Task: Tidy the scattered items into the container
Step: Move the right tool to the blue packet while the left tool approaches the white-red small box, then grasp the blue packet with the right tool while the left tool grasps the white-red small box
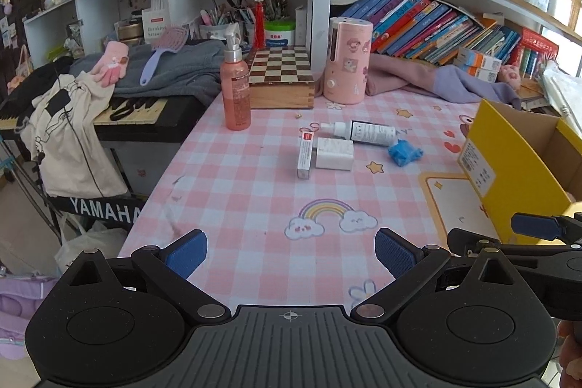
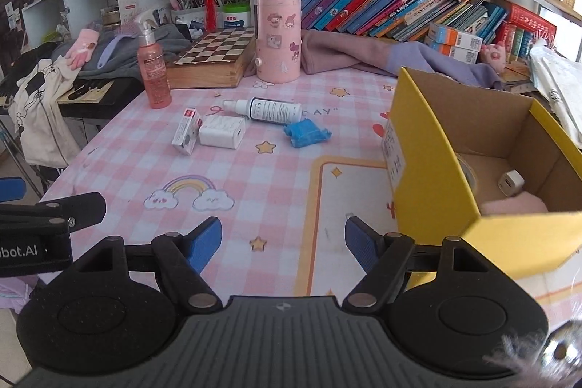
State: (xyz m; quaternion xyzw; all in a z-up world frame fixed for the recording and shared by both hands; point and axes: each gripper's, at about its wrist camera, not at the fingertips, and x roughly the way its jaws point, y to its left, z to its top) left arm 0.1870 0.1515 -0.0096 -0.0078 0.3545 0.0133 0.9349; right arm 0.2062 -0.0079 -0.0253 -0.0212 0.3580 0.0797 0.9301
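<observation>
On the pink checked tablecloth lie a small white-and-red carton [image 1: 305, 153] [image 2: 186, 131], a white charger block [image 1: 334, 154] [image 2: 222, 131], a white spray bottle on its side [image 1: 363, 131] [image 2: 271, 110] and a crumpled blue item [image 1: 404, 152] [image 2: 306, 132]. A yellow cardboard box [image 1: 509, 170] [image 2: 433, 177] stands at the right; inside it are a small white plug [image 2: 511, 183], something pink and a tape roll. My left gripper [image 1: 291, 251] is open and empty above the near table edge. My right gripper [image 2: 283, 240] is open and empty beside the box.
A pink pump bottle [image 1: 235, 86] [image 2: 154, 68], a chessboard box [image 1: 282, 75] [image 2: 211, 60] and a pink cylinder [image 1: 347, 60] [image 2: 278, 39] stand at the back. Purple cloth [image 1: 436, 79] and books lie behind. A keyboard with clothes [image 1: 127, 111] sits left of the table.
</observation>
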